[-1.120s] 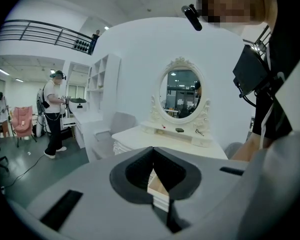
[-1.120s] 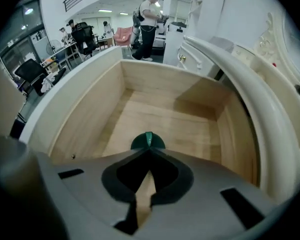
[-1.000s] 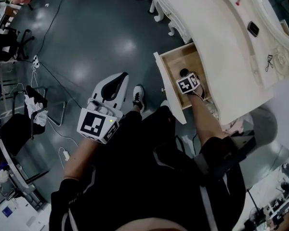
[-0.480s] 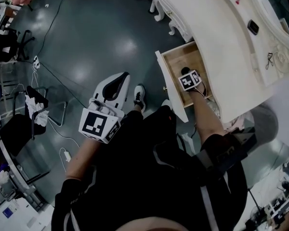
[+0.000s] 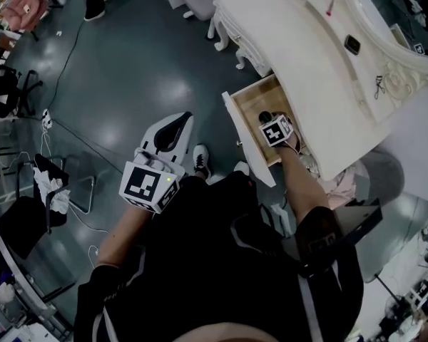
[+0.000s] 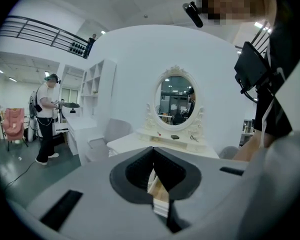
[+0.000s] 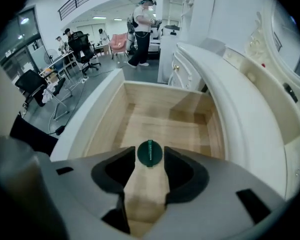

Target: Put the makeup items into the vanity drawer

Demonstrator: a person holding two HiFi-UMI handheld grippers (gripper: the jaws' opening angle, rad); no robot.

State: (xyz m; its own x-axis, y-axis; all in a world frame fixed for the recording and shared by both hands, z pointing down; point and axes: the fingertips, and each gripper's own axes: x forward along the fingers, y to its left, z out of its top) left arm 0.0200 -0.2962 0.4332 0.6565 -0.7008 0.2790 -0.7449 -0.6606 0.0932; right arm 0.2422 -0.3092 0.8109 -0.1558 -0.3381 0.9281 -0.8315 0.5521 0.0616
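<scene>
In the head view we see only the marker cube of the right tongs (image 5: 269,120) over the open drawer (image 5: 235,117) at the bench's (image 5: 292,55) front edge. The right gripper view shows what the cube hides: a round dark-green makeup item (image 7: 149,153) about mid-floor in the wooden drawer, between jaws that have just been opening and stand wide, not gripping it. The left gripper view shows the left tongs (image 6: 152,153) closed on nothing, and only the head view places them over the floor (image 5: 128,63), well apart from the drawer.
</scene>
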